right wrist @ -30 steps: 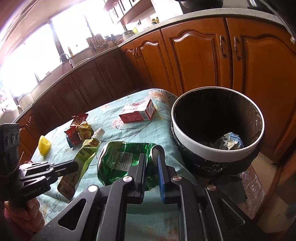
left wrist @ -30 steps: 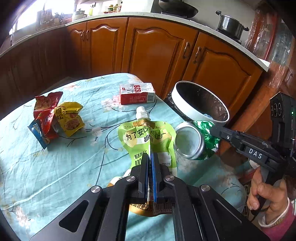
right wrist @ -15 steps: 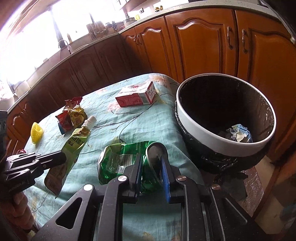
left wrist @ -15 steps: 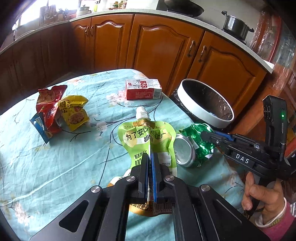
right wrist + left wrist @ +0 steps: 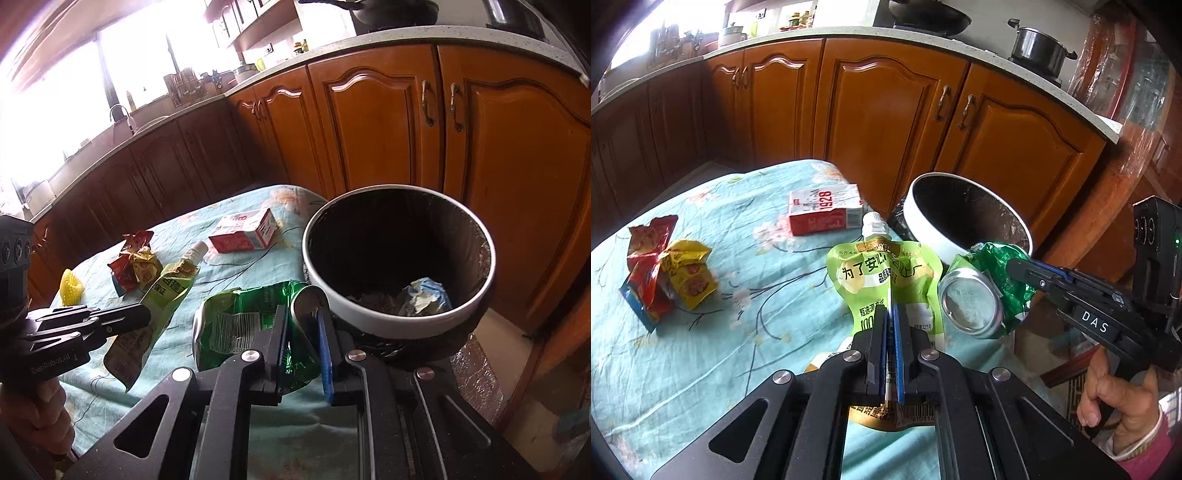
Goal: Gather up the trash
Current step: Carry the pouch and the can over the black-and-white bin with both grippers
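My left gripper (image 5: 890,306) is shut on a light green spouted drink pouch (image 5: 882,273), which hangs above the tablecloth. In the right wrist view the pouch (image 5: 162,299) droops from the left gripper (image 5: 146,317). My right gripper (image 5: 303,314) holds a crushed green can (image 5: 240,325), with its jaws closing on the can's crumpled end. The can (image 5: 971,302) hangs beside the table's edge, right in front of the white-rimmed black bin (image 5: 388,325). The bin (image 5: 923,229) stands just off the table's right corner.
A red and white carton (image 5: 823,214) lies near the table's far corner. Red and yellow snack wrappers (image 5: 665,266) lie at the left, with a small yellow object (image 5: 70,291) beyond them. Crumpled paper (image 5: 424,299) sits in the bin. Wooden cabinets (image 5: 897,110) stand behind.
Both grippers have shifted toward the bin with their loads. The can now sits closer to the bin's rim, and the bin looms larger in the right wrist view.
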{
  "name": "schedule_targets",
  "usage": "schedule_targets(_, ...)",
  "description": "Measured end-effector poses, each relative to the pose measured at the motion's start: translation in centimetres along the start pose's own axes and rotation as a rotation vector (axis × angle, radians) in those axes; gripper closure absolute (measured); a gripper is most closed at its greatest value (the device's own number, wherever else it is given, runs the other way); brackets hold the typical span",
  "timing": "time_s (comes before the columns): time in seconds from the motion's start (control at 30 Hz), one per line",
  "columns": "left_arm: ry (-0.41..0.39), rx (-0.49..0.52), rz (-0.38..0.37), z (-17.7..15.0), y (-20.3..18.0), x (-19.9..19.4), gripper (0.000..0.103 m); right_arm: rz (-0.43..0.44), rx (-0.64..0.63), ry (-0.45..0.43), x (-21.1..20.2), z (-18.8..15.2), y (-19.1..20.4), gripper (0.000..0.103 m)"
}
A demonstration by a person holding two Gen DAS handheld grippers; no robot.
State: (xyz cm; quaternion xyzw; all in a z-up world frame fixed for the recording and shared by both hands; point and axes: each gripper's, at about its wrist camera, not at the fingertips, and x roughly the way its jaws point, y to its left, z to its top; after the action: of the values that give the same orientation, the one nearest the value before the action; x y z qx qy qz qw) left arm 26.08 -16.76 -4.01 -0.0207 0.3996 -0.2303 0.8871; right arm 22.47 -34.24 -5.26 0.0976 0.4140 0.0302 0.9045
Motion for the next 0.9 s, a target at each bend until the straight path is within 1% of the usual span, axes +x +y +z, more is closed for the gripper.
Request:
schedule_targets(0.2, -0.013, 0.041, -0.03, 2.0, -2.2, 1.3, 0.101, -0.039, 0.027, -0.032, -1.2, 1.4, -3.1, 0.089)
schedule_targets(0.47, -0.008, 0.082, -0.051, 4.4, -4.3, 4.0, 0.101, -0.085, 0.058, -0.067, -1.9, 2.8, -6.5, 0.089)
schedule_targets(0.77, 0.017, 0.122, -0.053, 7.5, -6.1, 7.7, 0.101, -0.13, 0.072, -0.074, -0.9, 4.6, -9.3, 0.089)
schedule_targets(0.9, 0.041, 0.116, -0.058, 8.7, -6.5, 9.7, 0.101, -0.142, 0.076, -0.064, -0.3, 5.0, -10.0, 0.089)
